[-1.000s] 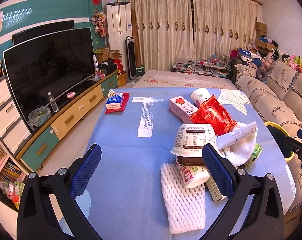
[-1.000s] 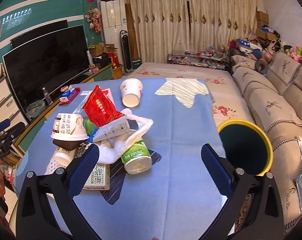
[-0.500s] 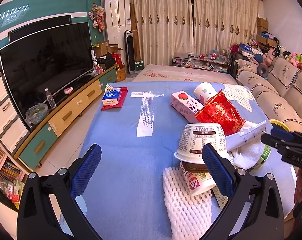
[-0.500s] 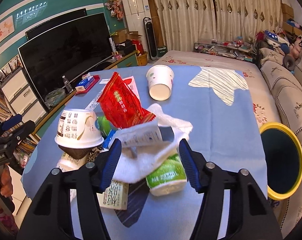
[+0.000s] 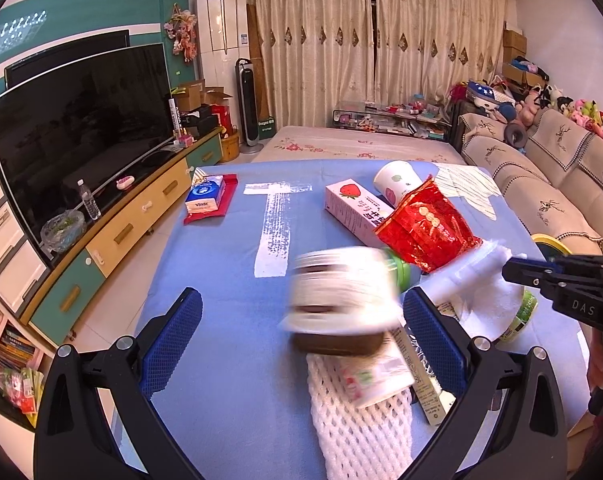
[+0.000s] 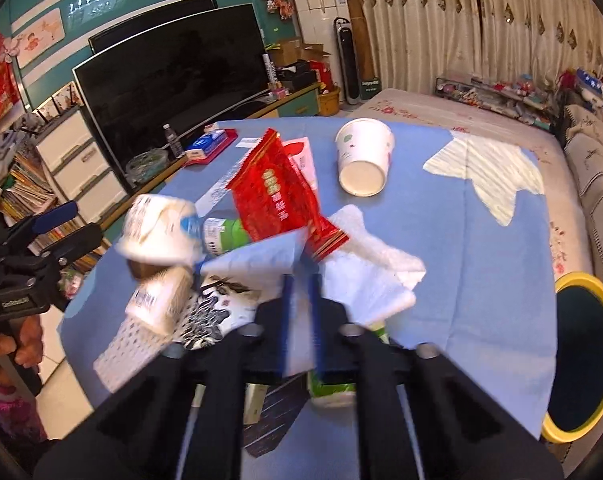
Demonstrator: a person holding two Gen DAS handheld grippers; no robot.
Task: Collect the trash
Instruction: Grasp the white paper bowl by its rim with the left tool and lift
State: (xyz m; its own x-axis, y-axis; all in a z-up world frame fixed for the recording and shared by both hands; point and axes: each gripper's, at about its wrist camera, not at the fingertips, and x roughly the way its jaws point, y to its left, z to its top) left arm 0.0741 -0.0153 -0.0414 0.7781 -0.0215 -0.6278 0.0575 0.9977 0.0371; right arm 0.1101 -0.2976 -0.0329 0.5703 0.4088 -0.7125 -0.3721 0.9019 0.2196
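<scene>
A heap of trash lies on the blue table [image 5: 221,340]: a red snack bag [image 6: 277,192], a white towel [image 6: 373,276], a green-labelled cup [image 6: 333,388] and a white foam net [image 5: 361,420]. My right gripper [image 6: 299,280] points down into the heap and is shut on the edge of a pale flat packet [image 6: 261,252]. In the left wrist view the right gripper [image 5: 517,270] reaches in from the right. A white bowl [image 5: 341,284] on the heap is blurred and tilted. My left gripper [image 5: 303,300] is open just before the bowl, with nothing held.
A yellow-rimmed bin [image 6: 573,280] stands off the table's right edge, beside a sofa [image 5: 541,184]. A paper cup [image 6: 365,156], a pink carton [image 5: 353,208] and a tissue pack [image 5: 205,198] lie farther back. A TV cabinet [image 5: 141,220] runs along the left.
My right gripper has swung left from near the bin to the heap, and its jaws have gone from wide open to shut on the packet. The white bowl has tipped and blurred.
</scene>
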